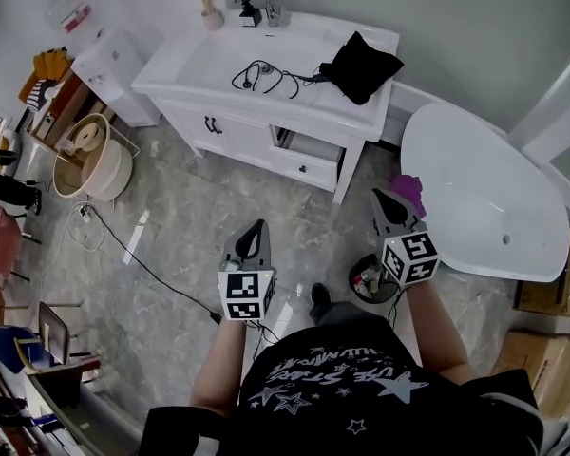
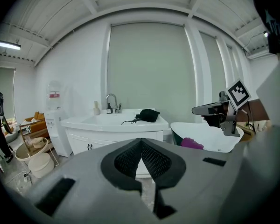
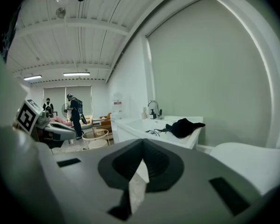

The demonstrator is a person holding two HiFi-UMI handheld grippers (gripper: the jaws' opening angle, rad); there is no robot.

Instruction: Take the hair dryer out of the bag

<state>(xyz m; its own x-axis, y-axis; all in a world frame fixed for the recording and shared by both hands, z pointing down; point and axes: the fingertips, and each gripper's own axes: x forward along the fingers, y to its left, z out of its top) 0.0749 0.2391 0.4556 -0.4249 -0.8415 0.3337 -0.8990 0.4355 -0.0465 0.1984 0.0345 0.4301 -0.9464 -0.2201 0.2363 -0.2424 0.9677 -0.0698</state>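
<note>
Both hands up, pointing at the white bench [image 1: 209, 65] in the upper part of the head view, and the black bag [image 1: 361, 65] sits on its right end, well apart from either. Jaws of the left gripper [image 1: 256, 228] are pressed together on nothing, and the right gripper [image 1: 387, 198] is the same. The right one is almost straight below the bag, so it's nearer. A black cord [image 1: 261, 76] trails leftward out of the bag (the hair dryer itself isn't showing, likely inside), so the mouth looks to face left

Bright, even room light from ceiling strip lamps; gripper views bend and darken at the edges.
</note>
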